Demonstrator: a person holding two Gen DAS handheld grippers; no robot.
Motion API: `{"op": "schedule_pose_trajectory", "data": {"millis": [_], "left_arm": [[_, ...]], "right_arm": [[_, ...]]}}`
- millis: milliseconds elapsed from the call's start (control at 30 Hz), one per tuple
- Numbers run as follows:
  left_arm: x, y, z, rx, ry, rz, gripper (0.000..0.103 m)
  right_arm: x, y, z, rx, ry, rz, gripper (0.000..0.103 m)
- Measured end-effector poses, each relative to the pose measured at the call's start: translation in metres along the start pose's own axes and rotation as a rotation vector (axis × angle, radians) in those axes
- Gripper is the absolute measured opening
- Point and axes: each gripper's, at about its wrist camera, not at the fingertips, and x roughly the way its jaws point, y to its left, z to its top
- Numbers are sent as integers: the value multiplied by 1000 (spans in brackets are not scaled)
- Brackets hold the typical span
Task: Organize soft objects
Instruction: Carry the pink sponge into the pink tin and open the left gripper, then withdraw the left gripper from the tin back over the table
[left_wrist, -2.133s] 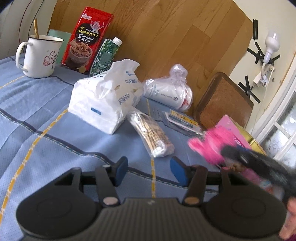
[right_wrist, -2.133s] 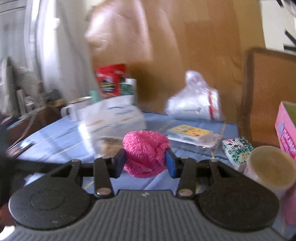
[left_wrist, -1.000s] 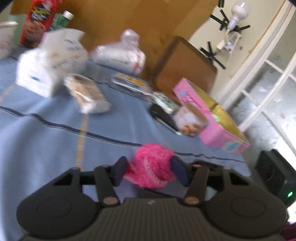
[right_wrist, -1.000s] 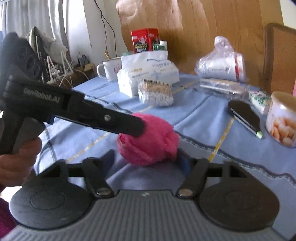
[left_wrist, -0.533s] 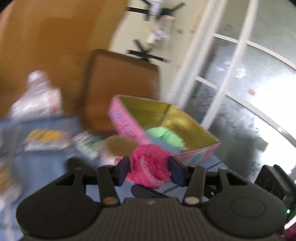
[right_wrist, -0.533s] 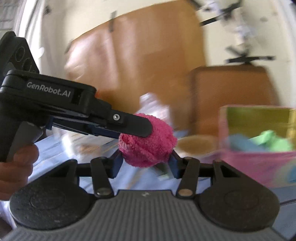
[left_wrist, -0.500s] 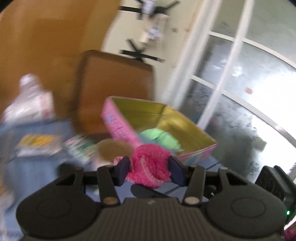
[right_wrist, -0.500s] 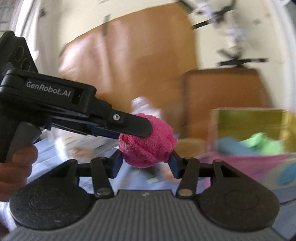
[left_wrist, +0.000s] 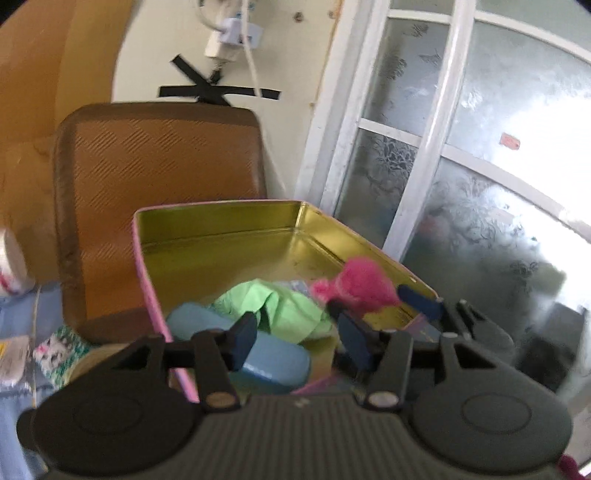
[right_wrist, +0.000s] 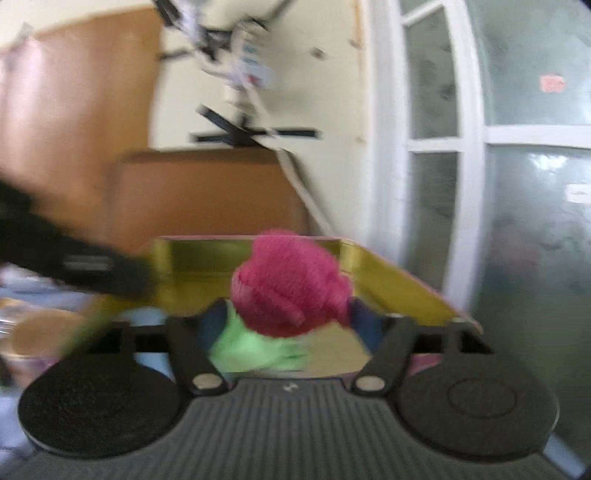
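Fuzzy pink knitted ball (right_wrist: 290, 286) carried over the open pink tin box with gold inside (left_wrist: 221, 236).

The right tongs (right_wrist: 291, 319) pinch the ball above a crumpled green cloth (left_wrist: 284, 306) and a blue pouch (left_wrist: 273, 360) inside; the left tongs (left_wrist: 297, 338) are spread, holding nothing.

Cloth (left_wrist: 284, 306) and case (left_wrist: 266, 354) lie in tin (left_wrist: 221, 229), chair (left_wrist: 155, 177) behind.
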Motion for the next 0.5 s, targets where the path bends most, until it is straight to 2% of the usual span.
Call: {"op": "schedule_pose_trajectory", "data": {"millis": [200, 333, 400, 500], "left_arm": [[-59, 39, -37, 4, -58, 57, 58], [-101, 83, -71, -79, -67, 130, 58], [-120, 110, -87, -143, -68, 192, 58], [-144, 147, -109, -243, -68, 275, 58]], "right_arm": [[-9, -18, 1, 58, -41, -26, 87], [-26, -10, 2, 97, -93, 61, 85], [-30, 2, 6, 90, -105, 104, 74], [-39, 22, 9, 105, -101, 214, 58]]}}
